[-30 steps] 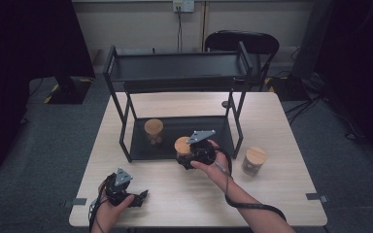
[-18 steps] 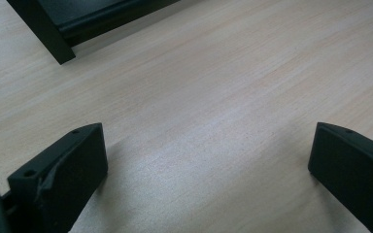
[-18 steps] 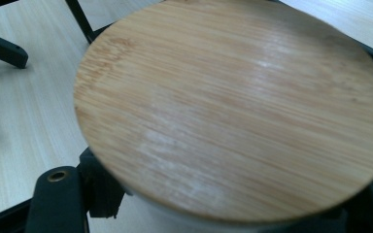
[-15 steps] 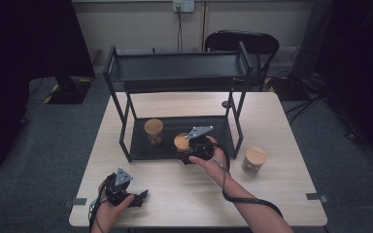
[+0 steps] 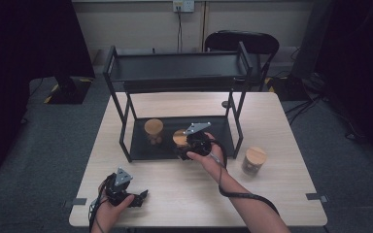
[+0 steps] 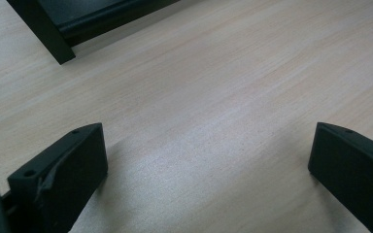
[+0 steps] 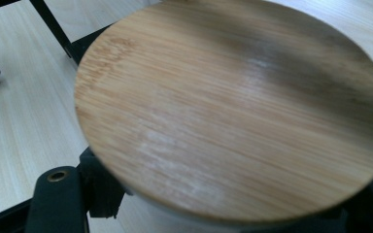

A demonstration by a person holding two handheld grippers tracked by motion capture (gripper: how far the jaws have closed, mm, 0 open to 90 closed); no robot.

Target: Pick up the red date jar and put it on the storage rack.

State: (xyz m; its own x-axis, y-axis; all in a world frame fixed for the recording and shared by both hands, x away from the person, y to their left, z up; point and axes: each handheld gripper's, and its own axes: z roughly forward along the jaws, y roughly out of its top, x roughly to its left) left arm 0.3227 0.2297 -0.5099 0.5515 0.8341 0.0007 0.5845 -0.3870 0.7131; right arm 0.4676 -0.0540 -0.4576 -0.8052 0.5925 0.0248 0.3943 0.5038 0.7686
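Note:
My right gripper [image 5: 183, 144] is shut on a glass jar with a round bamboo lid [image 5: 179, 137]. It holds the jar at the front of the black rack's lower shelf [image 5: 223, 135]. In the right gripper view the lid [image 7: 233, 107] is very close, and one black finger [image 7: 58, 196] grips below its rim. A second lidded jar [image 5: 154, 128] stands on that shelf to the left. A third jar [image 5: 254, 160] stands on the table right of the rack. My left gripper [image 5: 140, 196] rests open near the table's front edge, with bare wood between its jaws [image 6: 206, 160].
The black two-tier rack [image 5: 177, 68] fills the middle of the wooden table [image 5: 281, 194], and its front posts stand on either side of the held jar. A rack foot [image 6: 53, 46] lies ahead of the left gripper. A black chair [image 5: 240, 41] stands behind the table.
My right gripper has carried the jar a little farther away, in under the rack and over the lower shelf. The left gripper has stayed put.

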